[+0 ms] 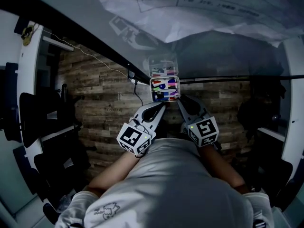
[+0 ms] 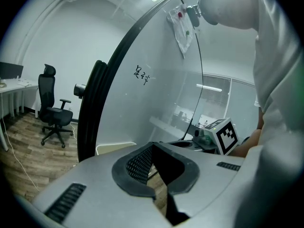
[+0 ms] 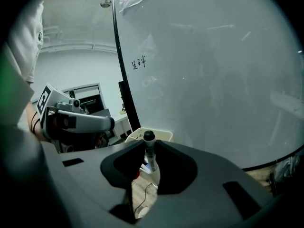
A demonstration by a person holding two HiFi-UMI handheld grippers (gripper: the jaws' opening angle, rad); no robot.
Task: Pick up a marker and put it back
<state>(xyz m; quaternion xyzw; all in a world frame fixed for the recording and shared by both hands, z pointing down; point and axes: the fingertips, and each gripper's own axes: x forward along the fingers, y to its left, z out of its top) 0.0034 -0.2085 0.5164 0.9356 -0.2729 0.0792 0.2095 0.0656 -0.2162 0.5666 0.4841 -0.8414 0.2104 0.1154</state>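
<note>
1. Right gripper view: the right gripper (image 3: pixel 150 146) has its jaws clamped on an upright marker (image 3: pixel 151 156), black cap up, close to the whiteboard (image 3: pixel 213 80).
2. The left gripper (image 2: pixel 153 145) has its jaws closed together with nothing between them.
3. A marker box (image 1: pixel 165 89) sits at the whiteboard's lower edge, just past both gripper tips.
4. The wood floor (image 1: pixel 104 99) lies open on the left, with an office chair (image 2: pixel 52 110) well apart.
</note>
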